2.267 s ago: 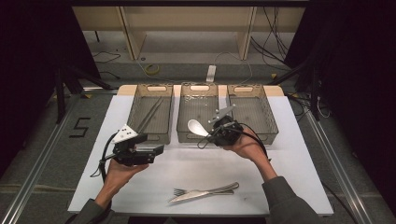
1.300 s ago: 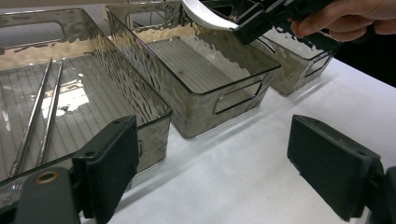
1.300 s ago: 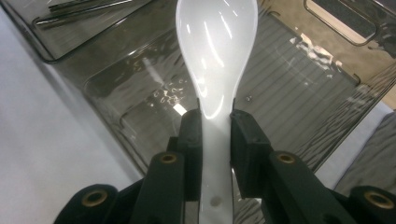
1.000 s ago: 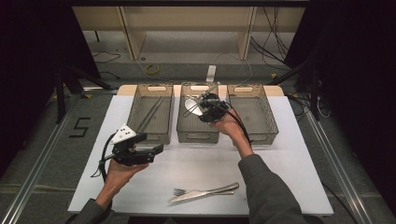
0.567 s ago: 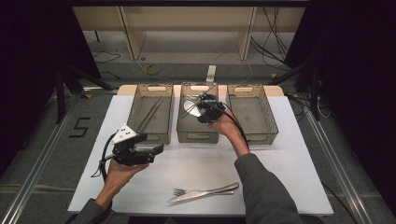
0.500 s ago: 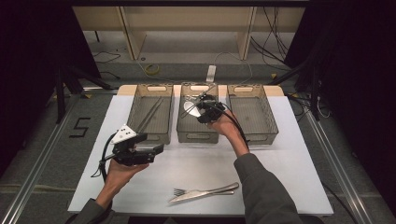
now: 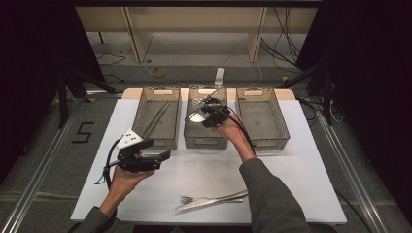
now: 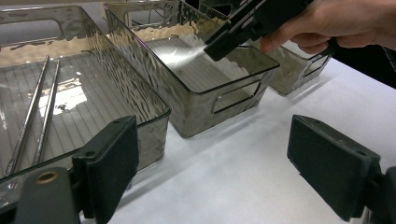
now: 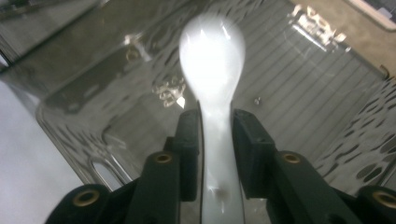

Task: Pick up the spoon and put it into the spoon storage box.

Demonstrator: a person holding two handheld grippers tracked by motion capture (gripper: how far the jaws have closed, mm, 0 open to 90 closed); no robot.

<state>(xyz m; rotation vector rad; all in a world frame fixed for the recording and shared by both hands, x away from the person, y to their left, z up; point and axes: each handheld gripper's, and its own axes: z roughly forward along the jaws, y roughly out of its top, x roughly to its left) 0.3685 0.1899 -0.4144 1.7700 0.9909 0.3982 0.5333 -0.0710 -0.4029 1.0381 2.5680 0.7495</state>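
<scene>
The white surface (image 7: pixel 301 160) spreads wide under both hands, smooth and matte. Ahead of the fingers, three smoked, rippled plastic bins stand in a row: the left bin (image 7: pixel 141 109) with two thin metal rods (image 8: pixel 35 109) lying on its ribbed floor, the middle bin (image 7: pixel 193 138), and the right bin (image 7: pixel 272 116), which looks empty. The right gripper (image 9: pixel 215 135) hovers over the middle bin, its fingers clamped on the neck of a spoon (image 9: pixel 212 56), glossy rounded bowl jutting out past the fingertips, ribbed bin floor right beneath it. This reads as a sorting job, and the step in hand looks like the drop: next up, lower a touch and part the fingers so the spoon lands flat inside the walls. The left gripper (image 7: pixel 163 156) waits over the surface, short of the left bin, fingers wide apart and holding nothing. Behind both grippers, near the person, a fork (image 7: pixel 192 199) and what is probably a knife (image 7: pixel 228 197) lie touching, slim and shiny
</scene>
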